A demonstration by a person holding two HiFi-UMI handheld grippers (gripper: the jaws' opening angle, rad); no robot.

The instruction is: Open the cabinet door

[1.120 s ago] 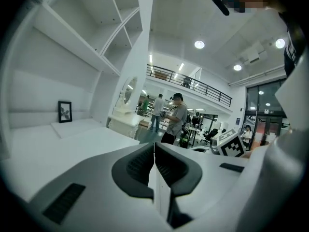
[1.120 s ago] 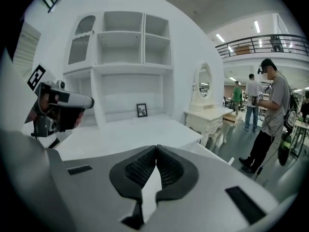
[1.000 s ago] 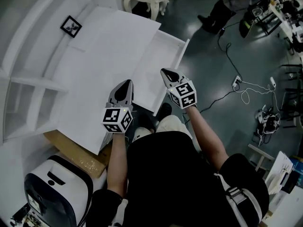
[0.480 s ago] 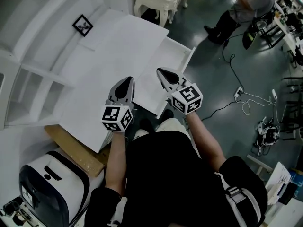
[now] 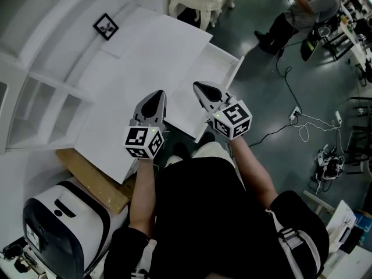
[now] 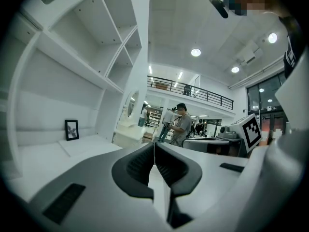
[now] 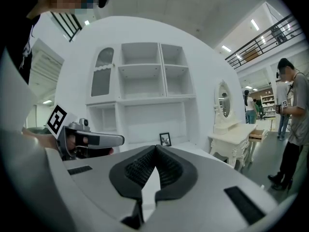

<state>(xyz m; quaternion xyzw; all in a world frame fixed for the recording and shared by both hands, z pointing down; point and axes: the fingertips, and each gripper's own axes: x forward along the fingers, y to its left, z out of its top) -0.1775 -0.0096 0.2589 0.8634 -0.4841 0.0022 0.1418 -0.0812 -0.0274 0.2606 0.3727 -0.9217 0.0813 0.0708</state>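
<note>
My left gripper (image 5: pixel 156 95) and right gripper (image 5: pixel 199 86) hover side by side above the white desk's (image 5: pixel 133 63) near edge. Both pairs of fingers (image 7: pixel 139 167) are pressed together, empty.

Head camera downward, 2 others level

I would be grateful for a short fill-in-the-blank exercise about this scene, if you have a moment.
1. The left gripper and the right gripper both have their jaws ____, with nothing between them.
2. The small picture on the white cabinet has a ____ frame.
3. The drawer of the dressing table is ____.
Missing words: shut; black; open.
</note>
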